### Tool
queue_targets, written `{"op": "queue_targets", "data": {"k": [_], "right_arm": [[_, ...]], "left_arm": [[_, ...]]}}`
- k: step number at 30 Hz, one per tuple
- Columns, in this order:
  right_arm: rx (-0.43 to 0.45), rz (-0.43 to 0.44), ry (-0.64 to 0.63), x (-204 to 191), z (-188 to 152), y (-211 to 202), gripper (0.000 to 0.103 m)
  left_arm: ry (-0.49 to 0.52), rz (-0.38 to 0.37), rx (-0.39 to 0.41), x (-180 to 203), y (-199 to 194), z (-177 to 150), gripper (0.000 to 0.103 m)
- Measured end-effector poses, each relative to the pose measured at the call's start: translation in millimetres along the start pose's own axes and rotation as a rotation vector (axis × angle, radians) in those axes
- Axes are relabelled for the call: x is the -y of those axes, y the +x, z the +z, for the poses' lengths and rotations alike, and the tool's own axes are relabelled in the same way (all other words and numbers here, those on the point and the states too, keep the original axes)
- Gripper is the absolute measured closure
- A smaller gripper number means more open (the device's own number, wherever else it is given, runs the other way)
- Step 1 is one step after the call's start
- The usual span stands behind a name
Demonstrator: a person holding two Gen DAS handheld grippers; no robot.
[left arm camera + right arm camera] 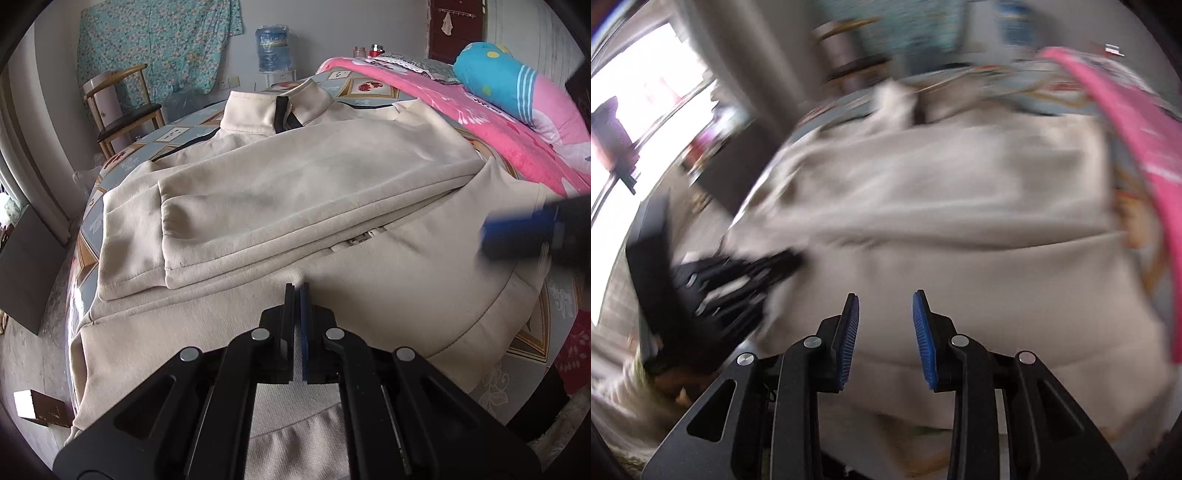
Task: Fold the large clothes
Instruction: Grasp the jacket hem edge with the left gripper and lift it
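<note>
Your left gripper (297,291) is sitting with its jaws pressed together over the lower body of the cream jacket (295,192), low at about six o'clock in its own view. Whether any cloth is pinched between the pads is something you cannot tell from here; the fabric bunches slightly just ahead of the tips.

Your right gripper (885,306) is standing partly open with nothing between the blue pads (925,339), and the whole right view is smearing with motion.

The jacket is lying on the patterned bedsheet (173,134), collar toward twelve o'clock, with both sleeves folded across the chest and the hem hanging near the bed's edge toward six.

What could be going wrong: if you are lifting the hem with the left while the right is not gripping yet, the fold is likely pulling crooked and the stacked sleeves are sliding out. If the left pads are only catching one layer, the back panel is staying behind and wrinkling. The pink blanket (491,122) at two o'clock is lying just beside the jacket's shoulder, so a wide swing is risking dragging it onto the fold. The fast right hand is also risking bumping the left.

As for containers, only a blue water jug (272,48) is showing at twelve o'clock; its contents are not something you can tell.
</note>
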State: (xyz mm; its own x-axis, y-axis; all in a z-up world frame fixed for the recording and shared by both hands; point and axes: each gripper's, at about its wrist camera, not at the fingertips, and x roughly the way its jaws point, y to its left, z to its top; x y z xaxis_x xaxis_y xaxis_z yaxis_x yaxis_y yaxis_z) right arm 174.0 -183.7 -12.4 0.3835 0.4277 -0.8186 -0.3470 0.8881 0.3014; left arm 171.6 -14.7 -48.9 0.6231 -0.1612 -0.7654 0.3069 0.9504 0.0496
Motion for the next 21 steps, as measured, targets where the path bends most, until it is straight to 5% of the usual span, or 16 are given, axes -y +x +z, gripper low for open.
{"op": "queue_targets", "data": {"k": [9, 14, 17, 21], "right_arm": [[-0.043, 0.032, -0.006, -2.5, -6.6, 17.9, 0.073], [-0.041, 0.025, -0.015, -6.1, -8.2, 18.3, 0.073], [-0.049, 0.049, -0.009, -4.0, -6.8, 20.0, 0.073], [-0.041, 0.023, 0.025, 10.0, -2.4, 7.3, 0.073]], "left_arm": [[-0.114, -0.029, 0.010, -26.1, -31.3, -10.9, 0.097], [-0.233, 0.116, -0.077, -75.6, -45.0, -54.1, 0.097], [-0.366, 0.136, -0.056, -111.2, -59.0, -72.2, 0.102], [-0.361, 0.176, -0.043, -114.5, -67.7, -66.0, 0.101]]}}
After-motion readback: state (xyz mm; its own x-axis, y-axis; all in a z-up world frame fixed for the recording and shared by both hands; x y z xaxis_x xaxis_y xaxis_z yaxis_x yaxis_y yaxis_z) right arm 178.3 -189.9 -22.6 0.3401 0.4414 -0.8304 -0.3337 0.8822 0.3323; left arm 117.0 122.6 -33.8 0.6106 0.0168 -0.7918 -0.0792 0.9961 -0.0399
